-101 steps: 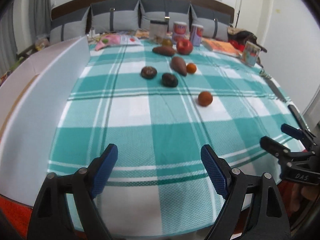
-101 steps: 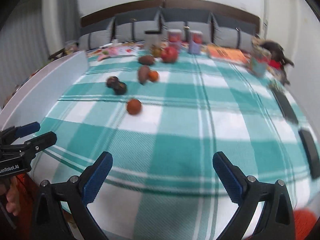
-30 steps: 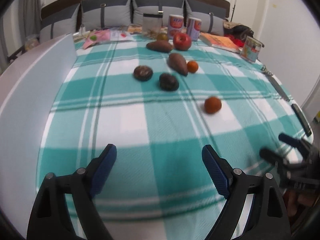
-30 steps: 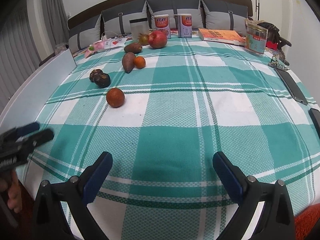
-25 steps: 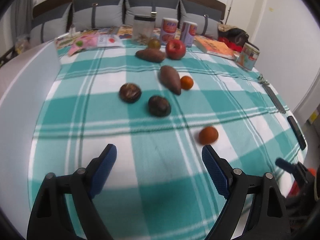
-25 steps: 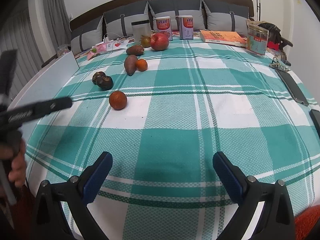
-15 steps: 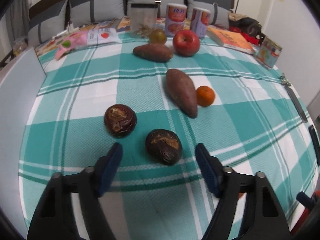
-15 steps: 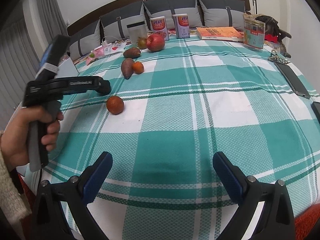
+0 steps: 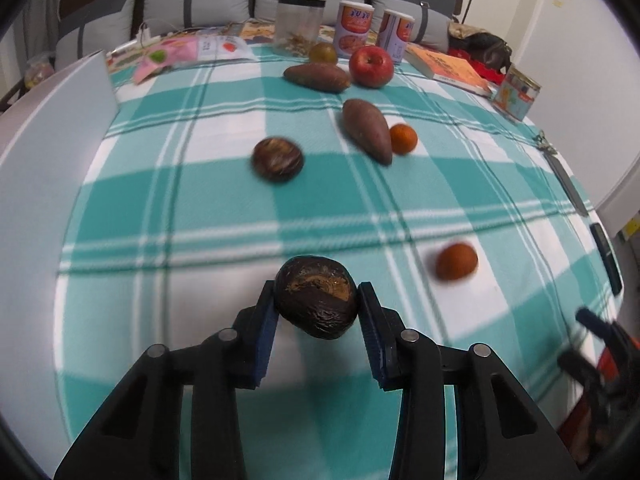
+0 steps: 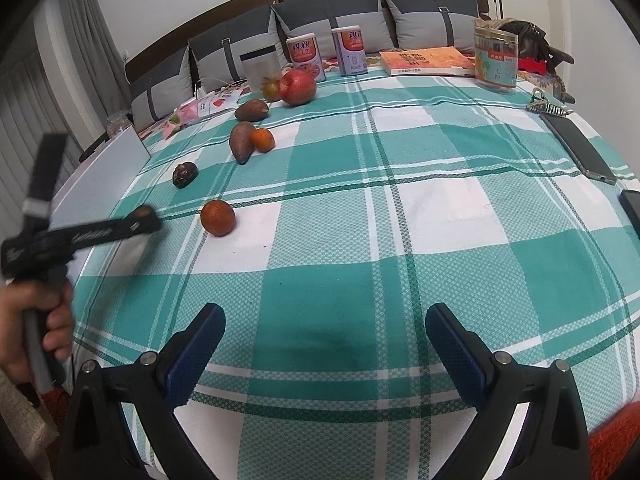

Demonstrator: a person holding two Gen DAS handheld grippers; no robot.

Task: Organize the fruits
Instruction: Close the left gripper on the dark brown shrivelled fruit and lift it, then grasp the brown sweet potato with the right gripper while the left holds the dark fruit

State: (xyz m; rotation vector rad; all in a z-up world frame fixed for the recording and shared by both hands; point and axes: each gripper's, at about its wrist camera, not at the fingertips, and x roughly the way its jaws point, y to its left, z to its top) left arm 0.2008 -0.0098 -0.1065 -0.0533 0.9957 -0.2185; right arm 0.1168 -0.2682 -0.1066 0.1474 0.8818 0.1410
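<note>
A: Left gripper (image 9: 317, 307) fingers just closing, pinching dark wrinkled fruit (image 9: 316, 297) above checked bed cover (image 9: 224, 216). Right gripper (image 10: 325, 350) spread, empty.

B: Round, shrivelled skin; shallow tip hold. Could slip, roll toward orange fruit (image 9: 456, 261).

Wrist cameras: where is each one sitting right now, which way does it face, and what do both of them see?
Left wrist: on the left gripper, looking down across the checked cloth; its jaws have just been closing and grip a dark fruit.
Right wrist: on the right gripper, jaws open and empty, low over the cloth's near edge; the left hand shows at left.
Shared: orange, apple, sweet potato.
</note>
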